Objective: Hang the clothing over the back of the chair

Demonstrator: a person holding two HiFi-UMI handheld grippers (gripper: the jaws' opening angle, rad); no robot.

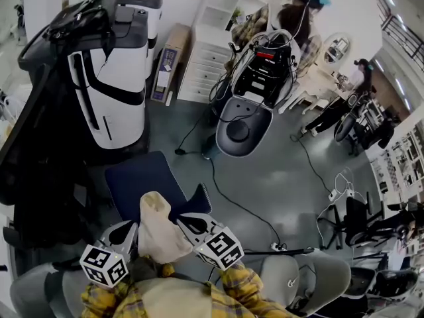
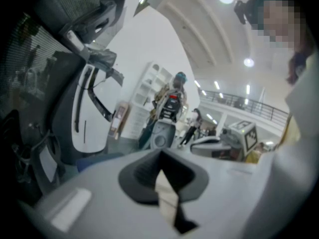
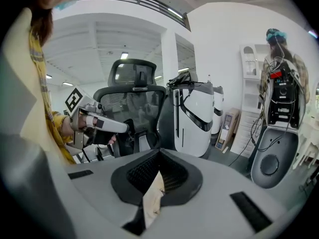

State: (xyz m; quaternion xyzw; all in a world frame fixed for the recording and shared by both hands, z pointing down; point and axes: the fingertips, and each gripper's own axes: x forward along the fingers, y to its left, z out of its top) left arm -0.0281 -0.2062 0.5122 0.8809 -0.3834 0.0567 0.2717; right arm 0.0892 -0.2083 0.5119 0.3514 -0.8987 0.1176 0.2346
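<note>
The left gripper (image 2: 162,169) is seen clamped shut, with a strip of cream fabric pinched between its dark pads. The right gripper (image 3: 158,172) is likewise closed tight on a fold of the same cloth. In the head view the cream garment (image 1: 159,225) is held bunched between the two grippers, close to the person's yellow plaid sleeves (image 1: 242,283) and above a dark blue seat (image 1: 142,181). A black mesh office chair (image 3: 132,91) with a headrest is shown beyond the right gripper, well apart from the garment and beside a white and black machine (image 3: 197,116). The step in hand is judged to be the carry: the garment is gripped and lifted, but nothing is yet draped. For the next move, the cloth would need to be spread, raised above the chair's top edge and lowered across it before either grip is released.
</note>
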